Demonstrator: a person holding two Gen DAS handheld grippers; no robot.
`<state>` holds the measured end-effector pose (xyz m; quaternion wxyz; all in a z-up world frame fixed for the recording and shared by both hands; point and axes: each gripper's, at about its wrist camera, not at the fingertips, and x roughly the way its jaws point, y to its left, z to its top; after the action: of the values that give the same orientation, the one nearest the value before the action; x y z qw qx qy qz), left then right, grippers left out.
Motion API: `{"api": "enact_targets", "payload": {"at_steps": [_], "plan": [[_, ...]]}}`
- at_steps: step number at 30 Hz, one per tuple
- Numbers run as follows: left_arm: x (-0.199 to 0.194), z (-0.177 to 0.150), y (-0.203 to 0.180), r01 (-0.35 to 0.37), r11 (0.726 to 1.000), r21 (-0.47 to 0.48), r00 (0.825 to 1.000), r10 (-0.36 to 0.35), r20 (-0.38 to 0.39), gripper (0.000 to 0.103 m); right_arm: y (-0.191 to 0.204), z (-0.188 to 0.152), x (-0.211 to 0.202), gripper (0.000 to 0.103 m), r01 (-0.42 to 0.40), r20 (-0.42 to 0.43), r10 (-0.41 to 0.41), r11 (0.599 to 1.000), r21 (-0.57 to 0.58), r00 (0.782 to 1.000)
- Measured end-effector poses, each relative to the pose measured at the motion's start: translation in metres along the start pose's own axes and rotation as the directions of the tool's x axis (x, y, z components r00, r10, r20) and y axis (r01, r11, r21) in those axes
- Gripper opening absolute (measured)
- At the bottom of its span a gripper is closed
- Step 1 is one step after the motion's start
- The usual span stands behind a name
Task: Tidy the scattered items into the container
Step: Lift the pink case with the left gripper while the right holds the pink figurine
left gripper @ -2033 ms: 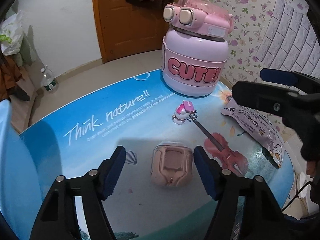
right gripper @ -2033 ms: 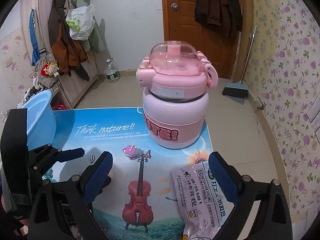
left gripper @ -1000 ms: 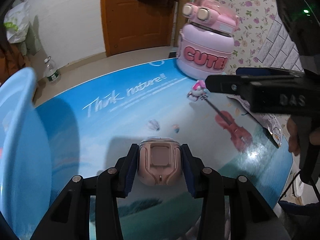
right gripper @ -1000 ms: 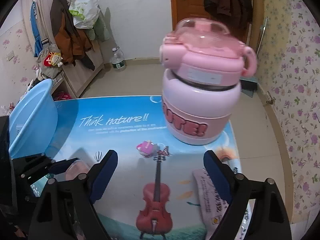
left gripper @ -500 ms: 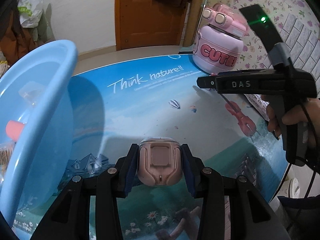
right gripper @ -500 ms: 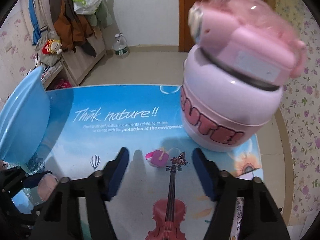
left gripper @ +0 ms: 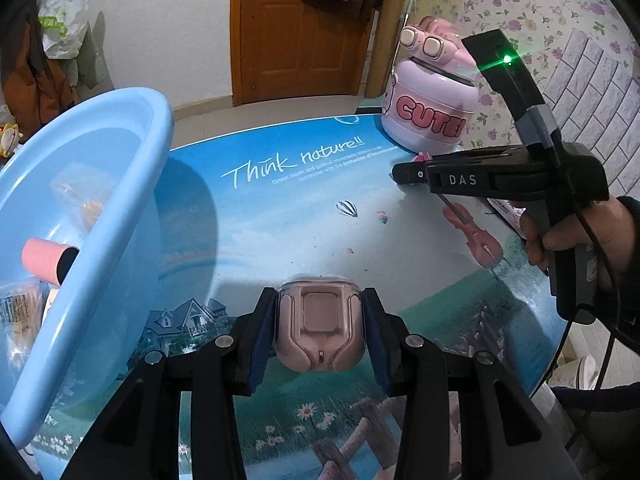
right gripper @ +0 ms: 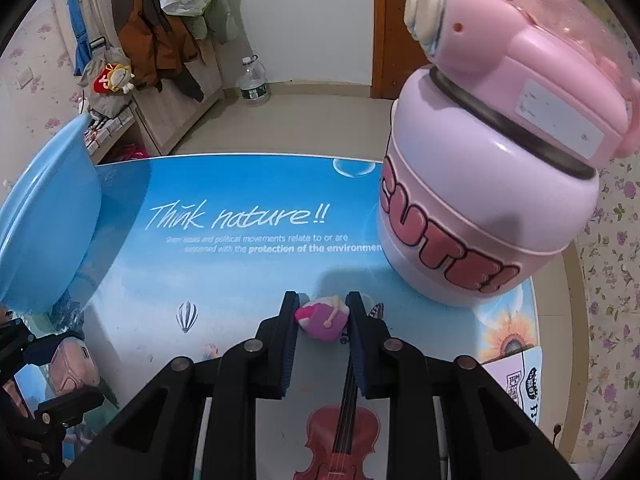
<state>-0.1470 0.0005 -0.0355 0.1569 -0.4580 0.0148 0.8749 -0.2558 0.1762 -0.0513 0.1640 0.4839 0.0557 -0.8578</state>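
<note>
**Earbud case clamped, pink toy pinched**

Earbud case [left gripper: 320, 328]: pink, clamped between blue pads of left gripper [left gripper: 320, 334], raised off the table [left gripper: 280, 208], just right of the basin [left gripper: 100, 216]. Seen also at lower left of right wrist view.

Basin: light blue, at table's left edge, holding a pink tube [left gripper: 46, 260] and wrapped packets, contents partly hidden.

Pink toy [right gripper: 323, 316]: small, on the table beside the violin print, near the CUTE! bottle [right gripper: 492, 184]. Right gripper [right gripper: 322, 320]: jaws just closing, now narrow, pads against both sides of the toy.

Snack packet [right gripper: 520, 384]: flat at right table edge, well apart from the basin.
</note>
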Motion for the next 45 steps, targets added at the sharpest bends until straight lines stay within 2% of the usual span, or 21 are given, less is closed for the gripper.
{"api": "enact_targets", "payload": {"at_steps": [6,15,23,30,39,45], "plan": [[-0.013,0.001,-0.004,-0.005,1.000,0.008,1.000,0.005,0.023,0.040,0.003,-0.001,-0.016,0.024,-0.016,0.030,0.016,1.000,-0.003,0.999],[-0.043,-0.002,-0.007,-0.029,0.999,-0.017,0.996,0.030,0.078,0.040,0.013,-0.012,-0.071,0.024,-0.049,0.104,0.049,0.999,-0.002,0.993],[-0.065,-0.020,-0.012,-0.035,0.999,-0.029,0.995,0.038,0.094,0.040,0.033,-0.057,-0.106,0.024,-0.066,0.118,0.061,0.997,0.036,0.991],[-0.083,-0.030,-0.015,-0.051,0.998,-0.037,0.992,0.055,0.116,0.040,0.044,-0.084,-0.127,0.024,-0.086,0.127,0.080,0.996,0.040,0.989],[-0.095,-0.036,-0.012,-0.054,0.997,-0.059,0.989,0.062,0.137,0.040,0.052,-0.091,-0.143,0.024,-0.082,0.162,0.074,0.996,0.043,0.984],[-0.101,-0.034,-0.010,-0.059,0.997,-0.058,0.985,0.068,0.158,0.040,0.060,-0.089,-0.146,0.024,-0.106,0.177,0.099,0.994,0.031,0.979]]}}
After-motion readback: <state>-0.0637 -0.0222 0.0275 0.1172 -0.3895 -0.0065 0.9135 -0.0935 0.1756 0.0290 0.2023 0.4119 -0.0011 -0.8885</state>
